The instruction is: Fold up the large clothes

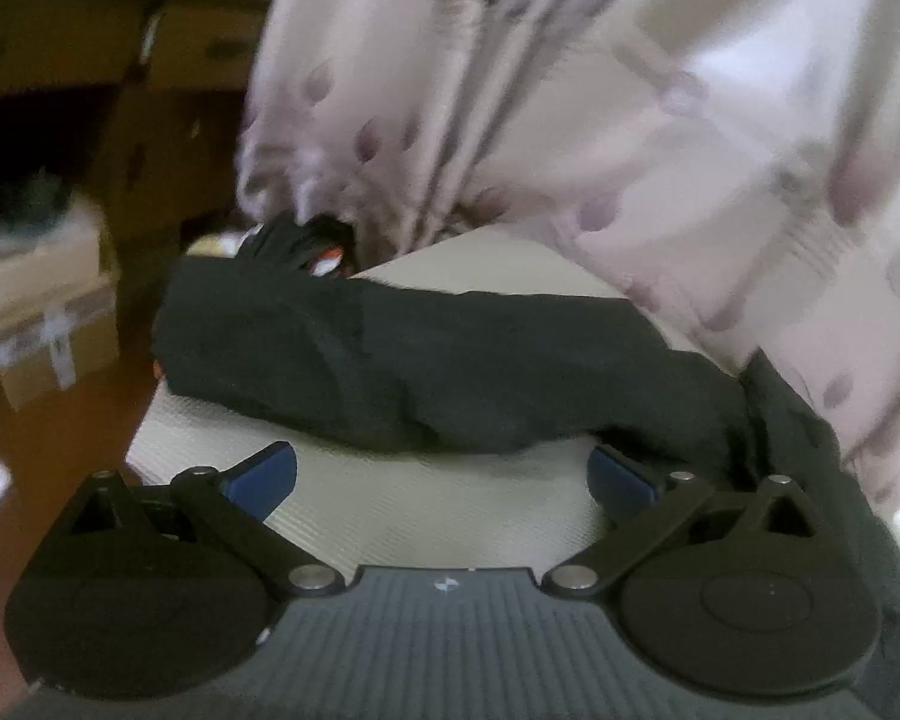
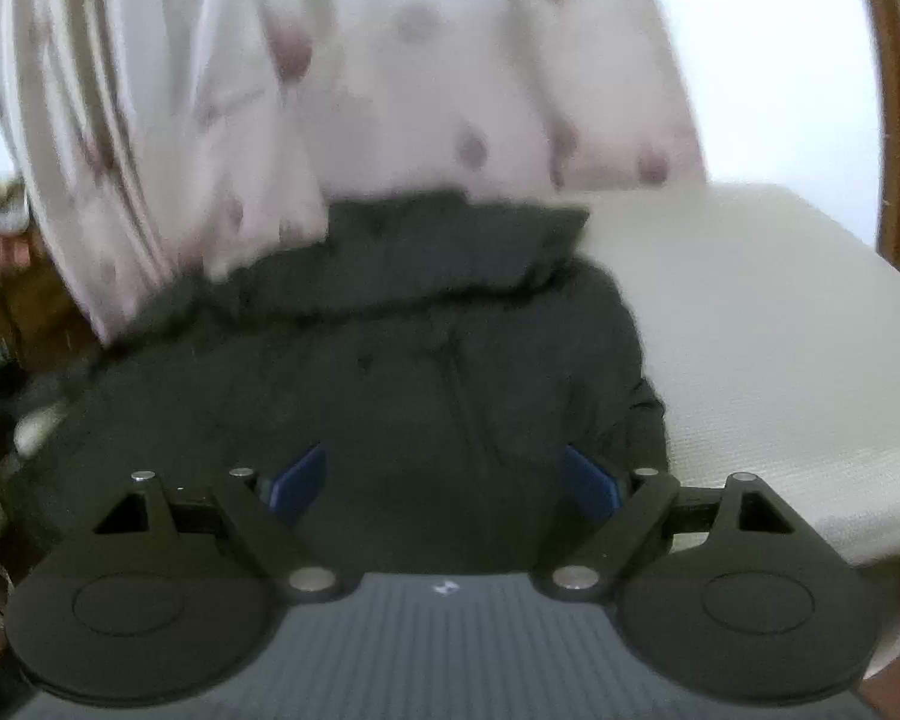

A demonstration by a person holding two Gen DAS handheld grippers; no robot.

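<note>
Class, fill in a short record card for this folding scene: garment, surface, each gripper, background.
garment: dark garment, bunched into a long roll
surface: white padded surface, garment lying on it
left gripper: open, nothing between its pads
right gripper: open over the dark cloth, not gripping it
background: pale spotted fabric behind the garment; cardboard box on the floor

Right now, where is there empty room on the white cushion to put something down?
Bare cushion shows right of the dark garment, and a strip in front of the dark garment, between the left tongs. The back is crowded by patterned cloth.
</note>
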